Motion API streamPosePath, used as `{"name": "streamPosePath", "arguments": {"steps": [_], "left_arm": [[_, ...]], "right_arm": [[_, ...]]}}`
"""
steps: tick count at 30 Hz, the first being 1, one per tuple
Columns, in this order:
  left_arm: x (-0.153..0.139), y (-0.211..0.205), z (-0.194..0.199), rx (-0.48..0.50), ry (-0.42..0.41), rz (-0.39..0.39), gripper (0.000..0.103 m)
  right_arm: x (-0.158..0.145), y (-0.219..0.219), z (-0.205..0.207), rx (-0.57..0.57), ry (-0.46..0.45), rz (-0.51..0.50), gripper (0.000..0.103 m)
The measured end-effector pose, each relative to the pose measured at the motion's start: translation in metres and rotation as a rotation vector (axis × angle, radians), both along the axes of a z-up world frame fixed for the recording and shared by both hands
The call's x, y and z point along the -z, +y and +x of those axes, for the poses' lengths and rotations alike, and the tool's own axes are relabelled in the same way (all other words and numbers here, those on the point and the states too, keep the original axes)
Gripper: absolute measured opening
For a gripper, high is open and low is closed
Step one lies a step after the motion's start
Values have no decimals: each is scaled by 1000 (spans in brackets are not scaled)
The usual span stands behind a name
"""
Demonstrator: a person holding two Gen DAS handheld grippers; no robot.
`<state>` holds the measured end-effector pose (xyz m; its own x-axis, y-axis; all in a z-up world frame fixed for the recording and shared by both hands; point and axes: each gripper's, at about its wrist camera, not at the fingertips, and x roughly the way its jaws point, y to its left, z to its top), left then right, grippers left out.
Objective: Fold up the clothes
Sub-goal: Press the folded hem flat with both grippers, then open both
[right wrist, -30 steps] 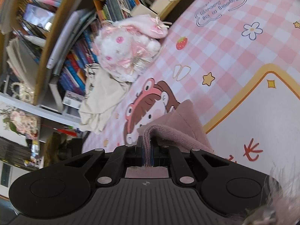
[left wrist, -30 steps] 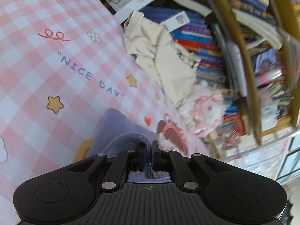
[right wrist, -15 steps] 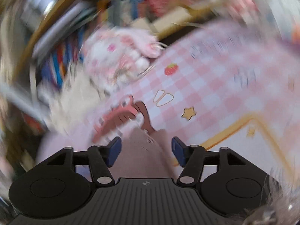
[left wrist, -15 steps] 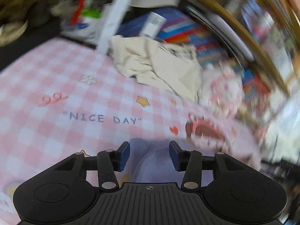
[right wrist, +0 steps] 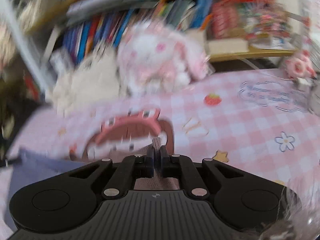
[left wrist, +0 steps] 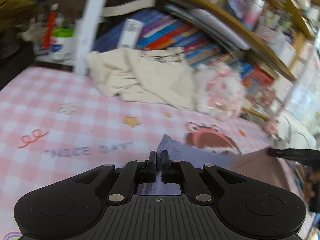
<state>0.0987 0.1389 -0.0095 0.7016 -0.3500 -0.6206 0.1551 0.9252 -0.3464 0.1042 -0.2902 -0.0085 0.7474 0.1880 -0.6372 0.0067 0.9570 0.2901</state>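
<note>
- Knit garment, lavender at one end and mauve at the other, lies at 6 o'clock on the pink checked tablecloth, pinched at each edge.
- Left gripper is clamped on the lavender corner; right gripper is clamped on the mauve corner.
- Judged soft, light and stretchy; corners suit holding.
- Cream garment is heaped at 12 o'clock, with a plush toy beside it.
</note>
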Motion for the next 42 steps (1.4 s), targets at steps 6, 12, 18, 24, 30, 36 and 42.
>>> {"name": "streamPosePath", "arguments": {"steps": [6, 12, 18, 24, 30, 36, 42], "left_arm": [[32, -6, 18, -6, 97, 93, 10], [28, 3, 3, -30, 125, 28, 40], [31, 9, -19, -34, 171, -34, 39], [26, 19, -21, -108, 151, -111, 11], [42, 24, -8, -66, 170, -39, 14], [36, 24, -11, -94, 152, -43, 19], [5, 24, -40, -110, 44, -66, 42]], "right_arm": [[39, 3, 25, 3, 128, -39, 8], [15, -4, -3, 17, 92, -45, 39], [27, 2, -29, -21, 156, -95, 25], [33, -10, -36, 99, 161, 129, 8], [43, 0, -33, 83, 163, 52, 10], [35, 5, -33, 74, 166, -39, 28], [8, 26, -60, -25, 78, -160, 45]]}}
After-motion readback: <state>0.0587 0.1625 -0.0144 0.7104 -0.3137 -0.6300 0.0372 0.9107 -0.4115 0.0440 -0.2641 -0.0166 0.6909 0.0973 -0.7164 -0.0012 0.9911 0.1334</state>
